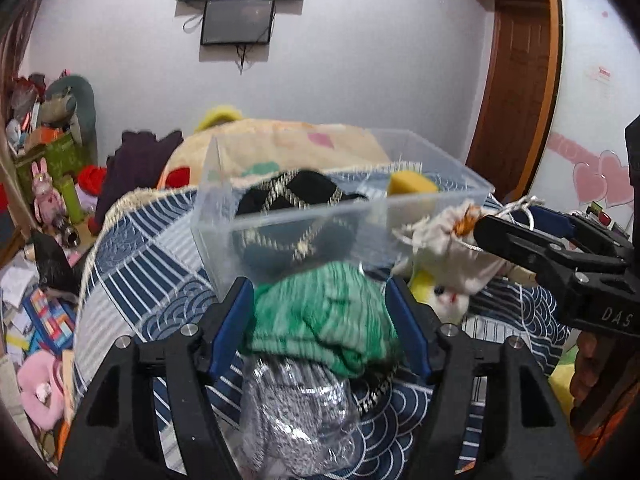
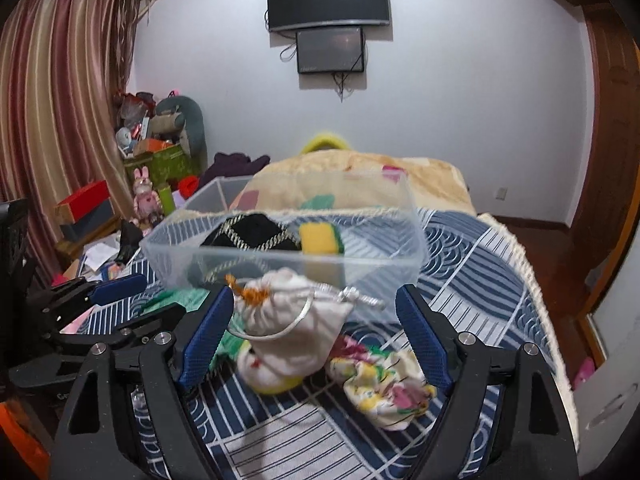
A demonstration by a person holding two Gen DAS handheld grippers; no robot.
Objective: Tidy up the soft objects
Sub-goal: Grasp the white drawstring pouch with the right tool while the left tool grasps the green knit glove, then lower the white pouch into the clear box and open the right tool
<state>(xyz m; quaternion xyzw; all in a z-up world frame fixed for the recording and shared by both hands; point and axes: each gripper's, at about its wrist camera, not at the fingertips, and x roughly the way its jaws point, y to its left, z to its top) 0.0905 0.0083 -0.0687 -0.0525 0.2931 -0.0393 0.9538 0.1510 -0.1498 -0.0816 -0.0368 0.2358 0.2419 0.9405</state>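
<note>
A clear plastic bin stands on the bed and holds a black patterned cloth and a yellow sponge. My left gripper has its jaws wide around a green cloth with a silvery bag below it. My right gripper is open around a white drawstring pouch just in front of the bin. A floral cloth lies right of the pouch.
The blue patterned bedspread covers the bed, with a beige blanket behind the bin. A yellow-white plush lies under the pouch. Clutter, boxes and toys fill the floor at left. A wooden door is at right.
</note>
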